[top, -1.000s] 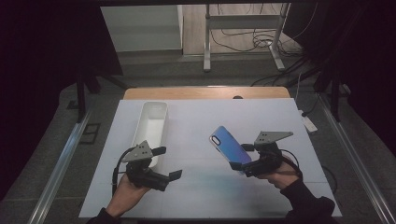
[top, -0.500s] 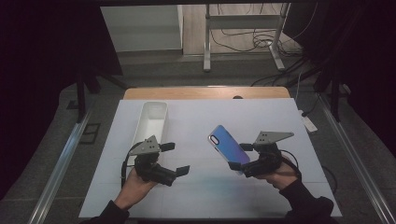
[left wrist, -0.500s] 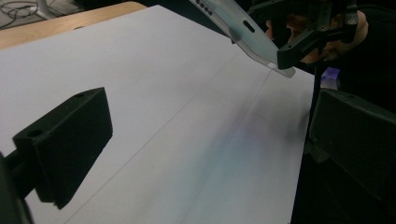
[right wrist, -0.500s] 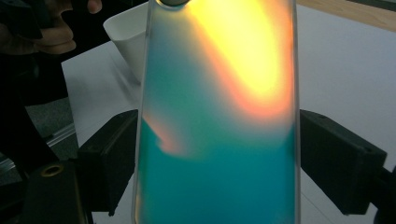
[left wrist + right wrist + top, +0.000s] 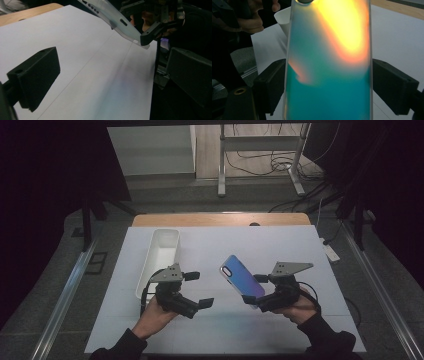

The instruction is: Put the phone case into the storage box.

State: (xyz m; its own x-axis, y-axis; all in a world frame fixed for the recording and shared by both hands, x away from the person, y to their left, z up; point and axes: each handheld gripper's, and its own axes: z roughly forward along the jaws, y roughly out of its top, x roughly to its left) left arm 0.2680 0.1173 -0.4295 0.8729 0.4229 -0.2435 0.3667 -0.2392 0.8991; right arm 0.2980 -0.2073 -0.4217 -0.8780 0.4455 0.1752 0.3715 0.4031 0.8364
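An iridescent blue-violet phone case [image 5: 242, 277] is held tilted above the white table, and my right gripper [image 5: 254, 289] is shut on its lower end. In the right gripper view the phone case [image 5: 329, 62] glows teal and orange, and both pads [image 5: 273, 85] press on its long edges. My left gripper [image 5: 199, 290] hovers to the left of it, open and empty, its jaws pointing toward the case. In the left gripper view the translucent phone case [image 5: 112, 17] hangs at the top, beyond the open jaws of the left gripper [image 5: 112, 75].
A long white tray [image 5: 161, 255] lies on the table at the left, just beyond the left hand. The table's white sheet [image 5: 280, 245] ends at a wooden strip [image 5: 215, 219] at the far side. Metal rails run along both sides of the table.
My left gripper has moved to the right, closer to the phone case. The right gripper and the case have kept still.
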